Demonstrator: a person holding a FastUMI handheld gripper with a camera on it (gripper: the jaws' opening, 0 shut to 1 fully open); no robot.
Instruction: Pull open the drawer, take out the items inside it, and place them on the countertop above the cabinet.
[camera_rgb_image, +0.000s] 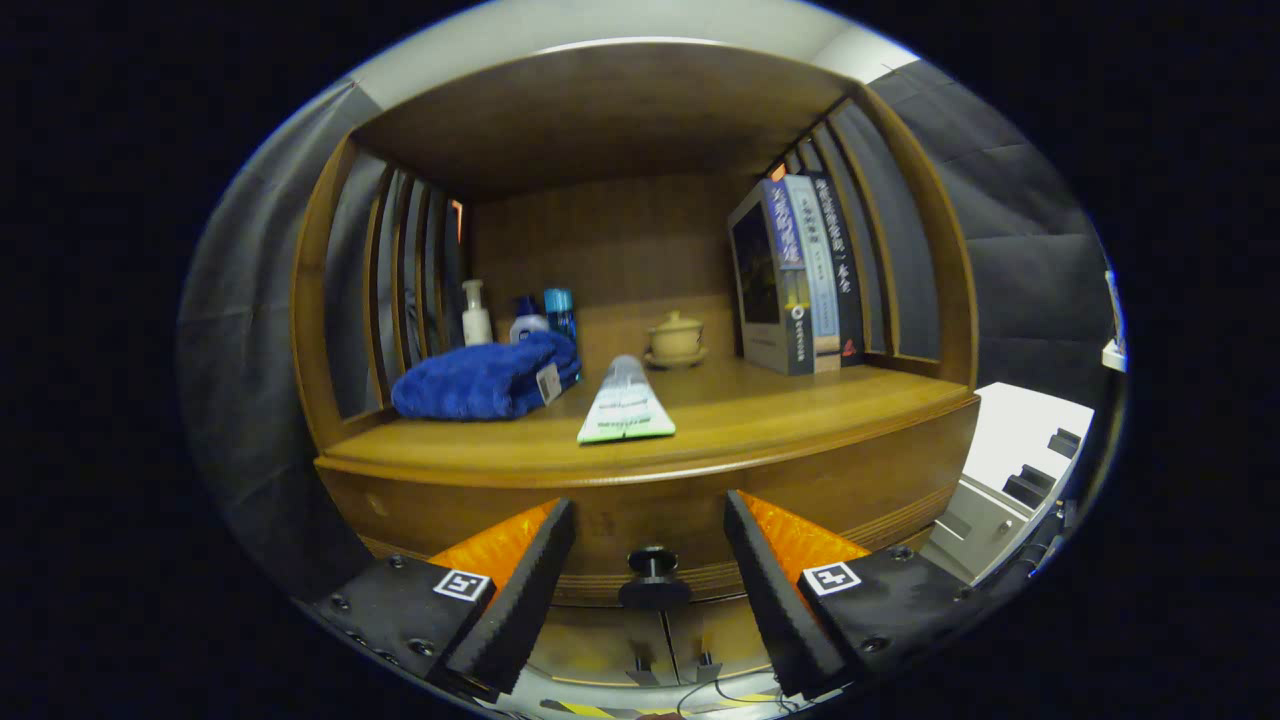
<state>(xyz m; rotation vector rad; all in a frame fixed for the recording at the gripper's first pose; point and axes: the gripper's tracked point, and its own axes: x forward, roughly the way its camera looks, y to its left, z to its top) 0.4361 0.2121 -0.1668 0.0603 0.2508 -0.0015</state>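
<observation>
On the tabletop above the cabinet, left to right:
Towel: a folded blue towel (487, 379), lying flat near the left slats.
Bottles: a white pump bottle (476, 314) and two blue-capped bottles (545, 315), upright behind the towel.
Tube: a white and green tube (626, 402), flat, just right of the towel, cap pointing to the back.
Lidded cup: on a saucer (676, 337), further back.
Books: a row of books (800, 272), upright against the right slats.
Drawer: drawer front (650, 510) flush with the cabinet, shut; its dark knob (653, 577) sits between the fingers; contents hidden.
Gripper: gripper (650, 575) with fingers apart, either side of the knob, touching nothing.
Stage: fits either a drawer waiting to be pulled, or one emptied and pushed back with its items already above; this moment cannot settle which.
Next move: if pulling, the fingers must close squarely on the small knob and draw straight back.
</observation>
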